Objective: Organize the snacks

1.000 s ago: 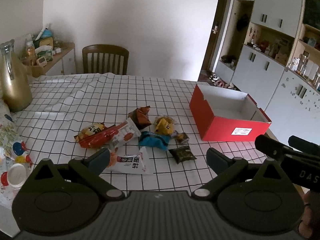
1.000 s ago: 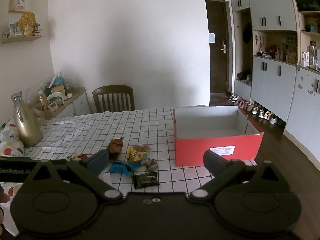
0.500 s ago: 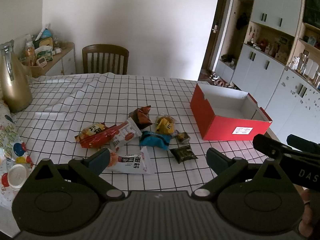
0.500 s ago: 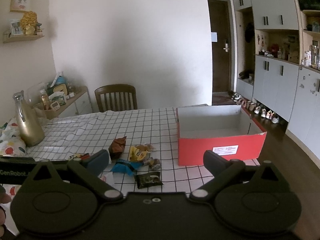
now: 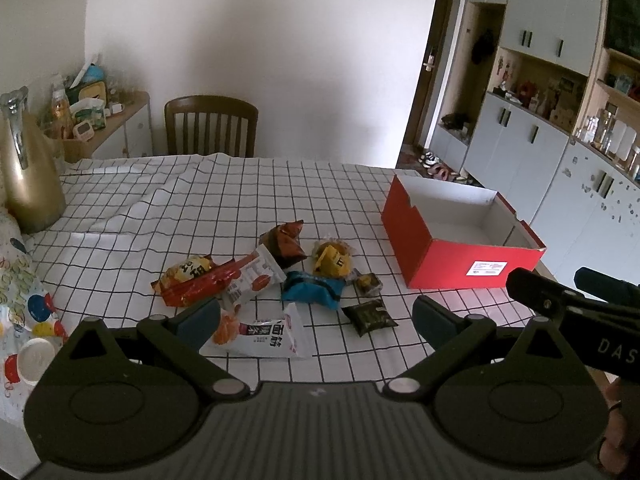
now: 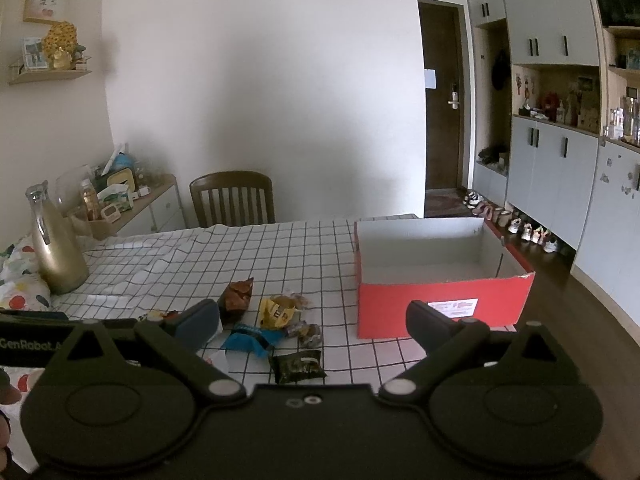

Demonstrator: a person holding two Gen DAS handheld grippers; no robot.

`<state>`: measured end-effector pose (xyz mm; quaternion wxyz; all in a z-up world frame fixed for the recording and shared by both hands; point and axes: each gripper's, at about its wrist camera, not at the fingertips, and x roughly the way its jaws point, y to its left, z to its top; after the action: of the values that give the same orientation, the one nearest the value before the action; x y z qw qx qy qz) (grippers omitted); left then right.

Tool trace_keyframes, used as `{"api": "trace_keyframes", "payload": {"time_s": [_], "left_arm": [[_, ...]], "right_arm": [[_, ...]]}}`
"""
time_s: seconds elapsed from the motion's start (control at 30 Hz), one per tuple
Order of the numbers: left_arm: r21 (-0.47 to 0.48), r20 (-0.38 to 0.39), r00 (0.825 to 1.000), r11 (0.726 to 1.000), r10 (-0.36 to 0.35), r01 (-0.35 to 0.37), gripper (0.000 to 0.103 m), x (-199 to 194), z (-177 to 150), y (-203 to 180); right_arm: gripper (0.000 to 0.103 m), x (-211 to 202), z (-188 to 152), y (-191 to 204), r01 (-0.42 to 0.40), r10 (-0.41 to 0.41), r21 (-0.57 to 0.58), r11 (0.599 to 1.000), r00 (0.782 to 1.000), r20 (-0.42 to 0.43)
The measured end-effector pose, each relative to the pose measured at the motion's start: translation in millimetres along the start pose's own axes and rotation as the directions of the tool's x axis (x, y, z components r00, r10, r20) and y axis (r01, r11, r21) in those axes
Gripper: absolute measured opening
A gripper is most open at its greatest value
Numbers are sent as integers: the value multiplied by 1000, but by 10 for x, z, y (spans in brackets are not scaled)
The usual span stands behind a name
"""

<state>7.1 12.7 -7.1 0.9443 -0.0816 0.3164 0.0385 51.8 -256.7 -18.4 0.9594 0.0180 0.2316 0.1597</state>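
Left claw: the left gripper (image 5: 316, 316) hangs above the near table edge, its dark fingers spread wide with nothing between them.
Right claw: the right gripper (image 6: 312, 320) hovers likewise, fingers parted and empty.
Snack pile: a loose cluster of crinkly packets lies on the black-and-white checked tablecloth (image 5: 160, 216), just ahead of the left claw and ahead-left of the right claw.
Nearest packet: the white flat wrapper with black printed characters (image 5: 266, 336) sits right off the left claw's fingertips, long axis running roughly across the claw's opening.
Other packets: a small dark green foil packet (image 5: 370, 316) lies ahead toward the right finger; a blue crumpled bag (image 5: 312, 286), a yellow bag (image 5: 332, 258), a brown pouch (image 5: 286, 240) and a red-and-orange bag (image 5: 192, 280) lie farther ahead.
Target box: the open red cardboard box with white inside (image 5: 472, 264) stands empty, ahead-right of the left claw and straight ahead of the right claw's right finger.
Nearer hand: probably the left for the white wrapper; the right is nearer the box.
Progress: nothing packed yet, by the look of it.
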Motion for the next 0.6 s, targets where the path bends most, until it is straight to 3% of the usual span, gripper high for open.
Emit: {"api": "trace_keyframes", "payload": {"time_s": [0.6], "left_arm": [[-7,-5,1000,1000,-4,4,103,115,72,62]], "right_arm": [[100,83,51,47,-19,19,-18,1000,1000,-8]]}}
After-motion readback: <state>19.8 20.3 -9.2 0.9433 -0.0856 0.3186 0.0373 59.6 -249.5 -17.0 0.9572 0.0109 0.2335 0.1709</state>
